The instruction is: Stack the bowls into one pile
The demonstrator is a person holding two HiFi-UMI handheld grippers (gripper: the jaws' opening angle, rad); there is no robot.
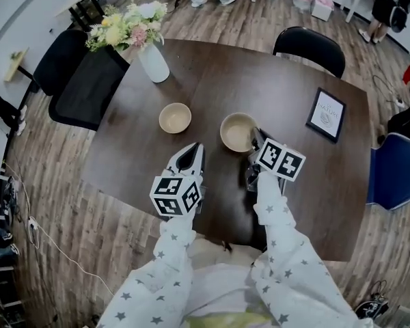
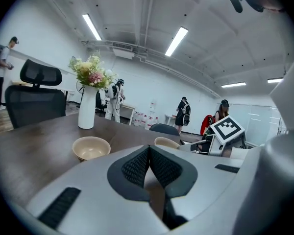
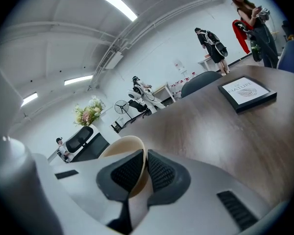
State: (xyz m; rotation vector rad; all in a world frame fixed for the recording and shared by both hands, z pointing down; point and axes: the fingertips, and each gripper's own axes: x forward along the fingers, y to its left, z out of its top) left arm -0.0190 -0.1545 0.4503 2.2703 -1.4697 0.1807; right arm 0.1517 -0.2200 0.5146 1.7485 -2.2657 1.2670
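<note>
Bowl [image 3: 118, 150] within right hand-held gripper [image 3: 145, 156]

A: Where is the table [image 1: 260, 80] open?

B: The strip between the left bowl [image 1: 175, 117] and the right bowl [image 1: 236, 131] is bare; so is the wide stretch beyond both, toward the far edge.

A: And what stands in the way?

B: A vase [image 1: 154, 63] of flowers, upright at the far left corner, apart from the left bowl; a framed sign [image 1: 326, 114] lying flat on the right, well apart from the right bowl; the right gripper [image 1: 255, 142] pinches that bowl's near rim and blocks that side; the left gripper [image 1: 191, 152], jaws together, hangs just short of the left bowl.

A: Around the table?

B: A black chair [image 1: 309, 48] at the far edge; a second black chair [image 1: 89, 87] at the left; a blue chair [image 1: 393, 169] at the right.
</note>
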